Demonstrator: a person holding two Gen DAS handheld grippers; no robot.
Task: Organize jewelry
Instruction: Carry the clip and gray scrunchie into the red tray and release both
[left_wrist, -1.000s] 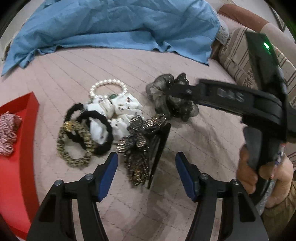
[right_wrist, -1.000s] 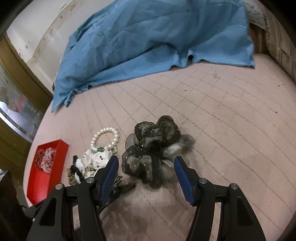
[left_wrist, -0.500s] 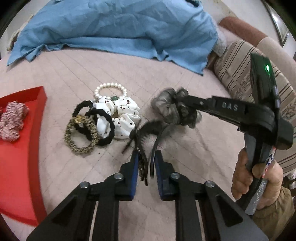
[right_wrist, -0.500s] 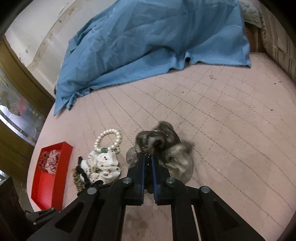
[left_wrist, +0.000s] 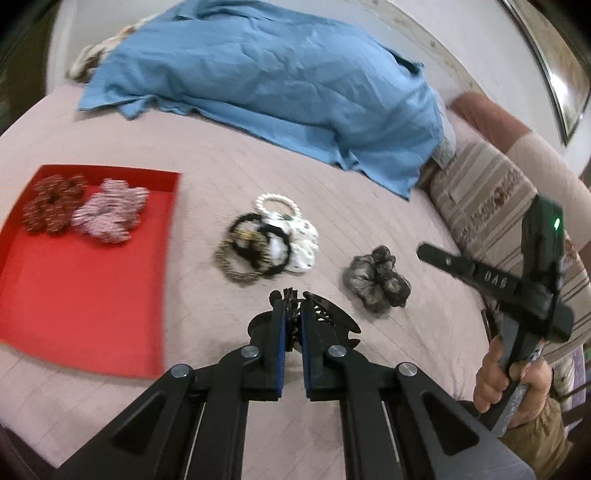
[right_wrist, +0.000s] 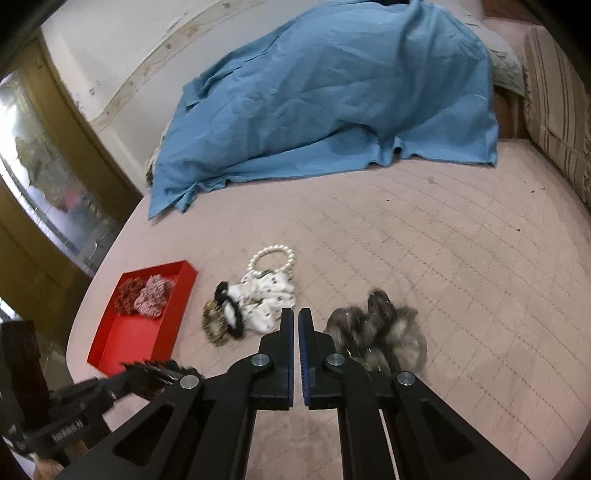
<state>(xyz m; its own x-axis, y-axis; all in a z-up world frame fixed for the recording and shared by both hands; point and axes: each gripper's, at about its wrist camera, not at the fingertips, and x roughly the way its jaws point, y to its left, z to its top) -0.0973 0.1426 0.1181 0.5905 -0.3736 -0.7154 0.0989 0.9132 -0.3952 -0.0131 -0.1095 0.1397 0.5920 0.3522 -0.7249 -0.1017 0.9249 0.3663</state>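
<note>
My left gripper (left_wrist: 291, 314) is shut on a black jewelled claw hair clip (left_wrist: 325, 314) and holds it above the pink bed cover; the clip also shows in the right wrist view (right_wrist: 159, 371). My right gripper (right_wrist: 296, 321) is shut and empty, raised just left of a grey sheer scrunchie (right_wrist: 376, 332), which lies on the cover (left_wrist: 376, 282). A pile stays on the cover: a pearl bracelet (left_wrist: 277, 203), a white dotted scrunchie (left_wrist: 303, 243), black hair ties (left_wrist: 266, 247) and a leopard tie (left_wrist: 236, 266). A red tray (left_wrist: 85, 288) at the left holds two scrunchies (left_wrist: 107, 214).
A blue sheet (left_wrist: 266, 81) covers a mound at the back of the bed. Striped cushions (left_wrist: 491, 206) line the right side. The bed edge drops at the left toward a wooden cabinet (right_wrist: 44, 206).
My left gripper closed on the claw clip and lifted it off the pile, moving back toward the tray side. My right gripper closed on the grey scrunchie, then came away without it.
</note>
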